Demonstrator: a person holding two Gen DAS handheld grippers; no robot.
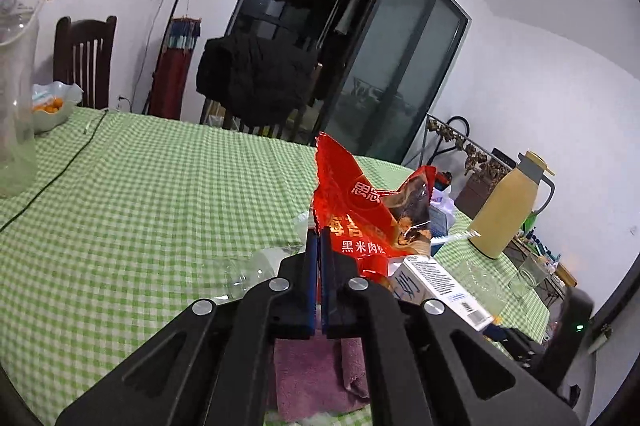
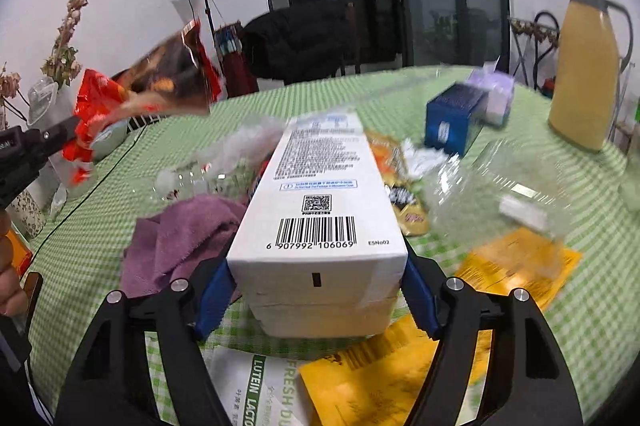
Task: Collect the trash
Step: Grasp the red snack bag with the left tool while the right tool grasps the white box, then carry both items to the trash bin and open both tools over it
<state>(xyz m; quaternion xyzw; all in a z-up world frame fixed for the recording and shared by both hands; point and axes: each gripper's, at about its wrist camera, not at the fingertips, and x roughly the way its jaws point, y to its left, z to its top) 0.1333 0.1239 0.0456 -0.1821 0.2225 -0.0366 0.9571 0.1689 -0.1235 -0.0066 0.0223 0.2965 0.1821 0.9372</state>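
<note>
The left gripper (image 1: 319,238) is pinching the crinkly red plastic snack wrapper (image 1: 360,209) tight, jaws all the way together, and holding it up in the middle of the left picture. The right gripper (image 2: 316,290) is hugging the long white cardboard box (image 2: 320,193) at its near end, low in the middle of the right picture (blue pads (image 2: 216,298) are pressing both sides). Both should be going up slowly, so the floppy wrapper is not slipping and the box is not tipping onto the purple cloth (image 2: 180,234).
</note>
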